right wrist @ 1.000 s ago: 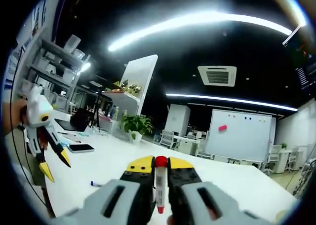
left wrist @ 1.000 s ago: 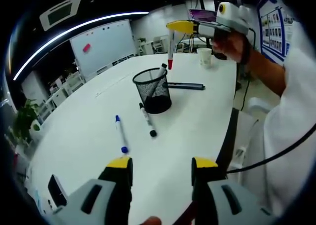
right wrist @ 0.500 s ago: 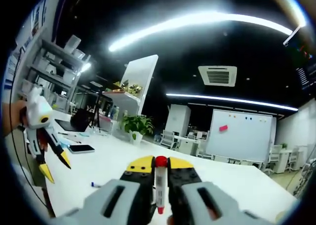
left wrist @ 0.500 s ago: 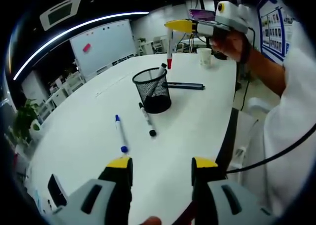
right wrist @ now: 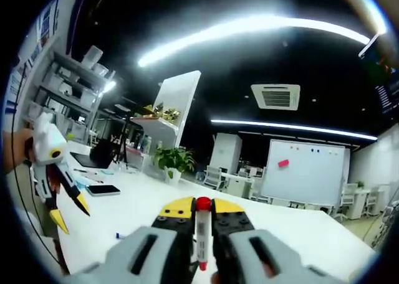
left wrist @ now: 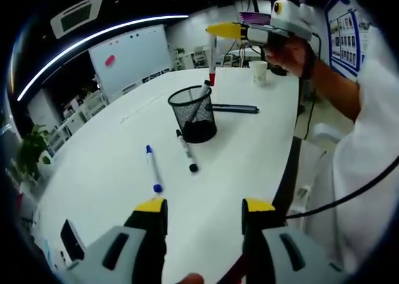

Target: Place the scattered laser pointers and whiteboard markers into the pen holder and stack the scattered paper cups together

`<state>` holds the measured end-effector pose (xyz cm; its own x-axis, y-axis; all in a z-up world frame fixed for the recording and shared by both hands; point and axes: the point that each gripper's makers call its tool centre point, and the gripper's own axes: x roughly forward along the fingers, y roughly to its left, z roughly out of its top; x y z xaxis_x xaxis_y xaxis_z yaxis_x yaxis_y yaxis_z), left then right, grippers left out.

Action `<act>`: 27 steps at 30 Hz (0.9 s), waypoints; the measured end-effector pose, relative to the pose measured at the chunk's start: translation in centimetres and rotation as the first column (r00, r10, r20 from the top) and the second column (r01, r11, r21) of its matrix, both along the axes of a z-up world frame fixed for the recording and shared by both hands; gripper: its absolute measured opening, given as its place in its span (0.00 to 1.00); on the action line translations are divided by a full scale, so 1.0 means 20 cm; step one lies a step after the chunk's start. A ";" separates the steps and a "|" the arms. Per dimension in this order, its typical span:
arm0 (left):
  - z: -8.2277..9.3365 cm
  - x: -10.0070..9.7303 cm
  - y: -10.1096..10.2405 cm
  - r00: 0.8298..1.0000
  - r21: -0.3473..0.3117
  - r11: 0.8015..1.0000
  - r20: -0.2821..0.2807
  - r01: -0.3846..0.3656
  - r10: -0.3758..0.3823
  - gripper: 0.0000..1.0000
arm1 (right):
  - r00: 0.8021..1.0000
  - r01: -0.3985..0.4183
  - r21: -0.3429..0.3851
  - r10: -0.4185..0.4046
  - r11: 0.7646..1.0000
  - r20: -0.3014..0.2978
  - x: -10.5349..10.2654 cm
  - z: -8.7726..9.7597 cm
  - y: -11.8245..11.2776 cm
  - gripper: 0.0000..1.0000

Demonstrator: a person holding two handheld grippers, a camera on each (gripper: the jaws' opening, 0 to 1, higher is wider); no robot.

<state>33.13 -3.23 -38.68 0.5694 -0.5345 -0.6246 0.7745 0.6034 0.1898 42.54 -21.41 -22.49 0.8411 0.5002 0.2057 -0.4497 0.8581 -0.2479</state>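
Note:
In the left gripper view, a black mesh pen holder (left wrist: 194,114) stands mid-table with a black marker leaning inside. Above its far rim, my right gripper (left wrist: 219,32) is shut on a red-capped marker (left wrist: 212,63) that hangs down. On the table lie a blue marker (left wrist: 152,169), a black marker (left wrist: 186,151) and a long dark pointer (left wrist: 234,108). A paper cup (left wrist: 258,71) stands at the far end. My left gripper (left wrist: 204,206) is open, low over the near table. The right gripper view shows its own gripper (right wrist: 201,204) clamped on the red-capped marker (right wrist: 200,237), with the left gripper (right wrist: 67,210) at the left.
A phone (left wrist: 72,239) lies near the table's (left wrist: 243,165) front-left edge, also seen as the phone (right wrist: 101,189). A laptop (right wrist: 93,153), a potted plant (right wrist: 174,159) and a whiteboard (left wrist: 128,58) stand around. A person's sleeve (left wrist: 368,165) is on the right.
My right gripper has lifted the red-capped marker slightly and shifted it a little to the left above the pen holder. The left gripper has not moved.

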 end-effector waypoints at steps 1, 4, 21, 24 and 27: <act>0.00 0.00 0.00 1.000 -0.001 1.000 -0.001 0.000 0.000 0.49 | 1.000 -0.001 0.000 0.001 1.000 0.001 0.00 0.00 0.00 0.10; 0.00 0.00 0.00 1.000 0.002 1.000 -0.001 -0.001 0.001 0.49 | 1.000 -0.004 0.000 0.004 1.000 0.006 0.00 0.01 0.01 0.10; 0.00 0.01 0.01 1.000 0.002 1.000 0.001 0.001 -0.001 0.49 | 0.999 -0.012 -0.014 0.013 1.000 0.031 0.01 0.05 0.02 0.10; 0.00 0.01 0.01 1.000 0.002 1.000 0.001 0.002 -0.002 0.49 | 1.000 -0.010 -0.004 0.010 1.000 0.012 0.01 0.04 0.02 0.10; 0.00 0.01 0.02 1.000 0.003 1.000 0.001 -0.002 0.002 0.49 | 1.000 -0.017 -0.007 0.017 1.000 0.011 0.01 0.04 0.04 0.10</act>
